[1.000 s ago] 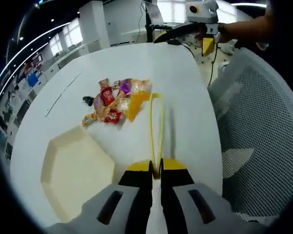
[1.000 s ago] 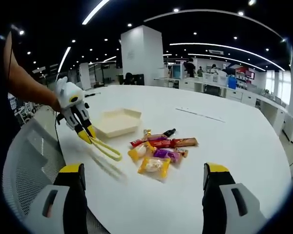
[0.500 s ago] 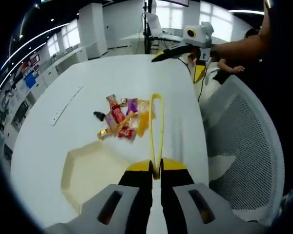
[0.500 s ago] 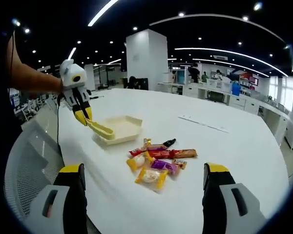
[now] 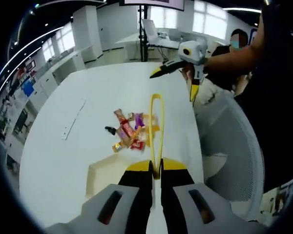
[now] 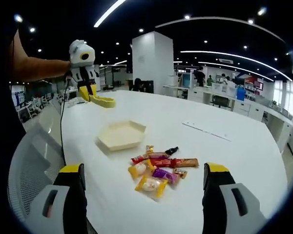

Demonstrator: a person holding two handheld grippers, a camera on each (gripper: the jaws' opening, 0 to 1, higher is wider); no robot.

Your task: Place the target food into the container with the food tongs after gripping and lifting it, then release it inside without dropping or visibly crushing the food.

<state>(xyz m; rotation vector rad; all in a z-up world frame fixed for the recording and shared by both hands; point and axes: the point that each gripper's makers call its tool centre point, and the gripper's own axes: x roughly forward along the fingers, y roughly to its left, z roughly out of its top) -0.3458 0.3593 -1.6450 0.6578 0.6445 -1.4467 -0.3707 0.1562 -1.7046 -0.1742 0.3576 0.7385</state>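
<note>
Holding the food tongs [image 5: 156, 127] clamped in your left tool [image 5: 156, 171], you hover high above the tray [image 6: 122, 135]; the snack pile [image 6: 157, 167] lies on the counter [image 6: 224, 156] just beside it, ungripped. Your right tool [image 6: 145, 181] waits wide open.

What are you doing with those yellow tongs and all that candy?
A person holds a gripper in each hand. The left gripper is shut on the yellow food tongs and holds them up in the air above the white table. The right gripper is open and holds nothing. The wrapped snacks lie in a pile on the table beside the cream container, which has nothing in it. No snack has been picked up yet.
</note>
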